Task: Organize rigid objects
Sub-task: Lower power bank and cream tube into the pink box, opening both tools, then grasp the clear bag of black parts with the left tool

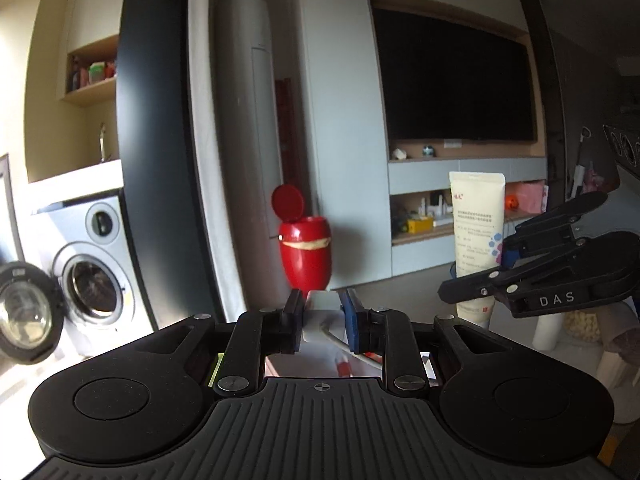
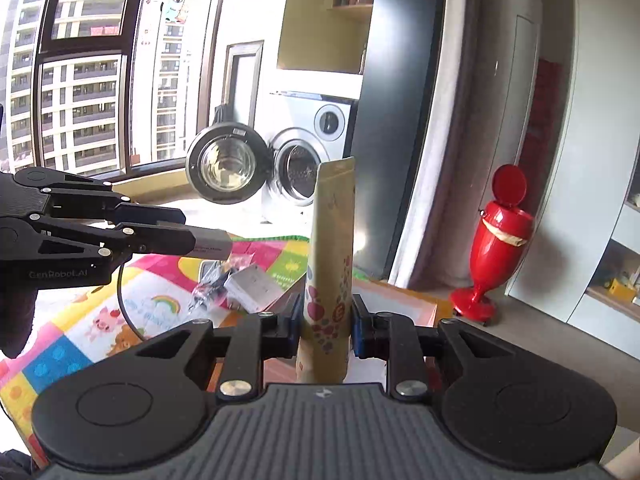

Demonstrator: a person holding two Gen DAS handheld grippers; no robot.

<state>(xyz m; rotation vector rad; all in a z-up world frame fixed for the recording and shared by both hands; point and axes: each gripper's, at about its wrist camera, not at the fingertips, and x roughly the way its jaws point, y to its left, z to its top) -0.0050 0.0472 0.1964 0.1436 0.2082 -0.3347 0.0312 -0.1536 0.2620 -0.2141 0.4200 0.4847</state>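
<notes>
While both grippers hang in the air above the colourful play mat (image 2: 76, 332), each carries something lifted from it. The right gripper (image 2: 325, 318) is clamped on a cream tube (image 2: 330, 264) of lotion or cleanser, its pads pressed to the tube's lower body near the cap end, the crimped end standing upright above the jaws. The left gripper (image 1: 322, 316) has narrow jaws closed on a small white adapter-like block (image 1: 322, 320) with a white cord trailing down from it toward the mat; I cannot make out exactly what the block is. Left behind on the mat, just beyond the tube as the right wrist camera sees it, lie a white box (image 2: 256, 286) and a crumpled clear wrapper with something dark inside (image 2: 210, 284). At the mat's far edge, beyond that box, a cardboard box (image 2: 400, 300) shows its orange-tan rim. This looks like the carrying step: both items picked, neither yet placed. The next move, I would judge, calls for bringing each piece over a container or tidy spot off the mat, keeping the tube upright and the dangling cord clear of the clutter below, and only then loosening the grip.
</notes>
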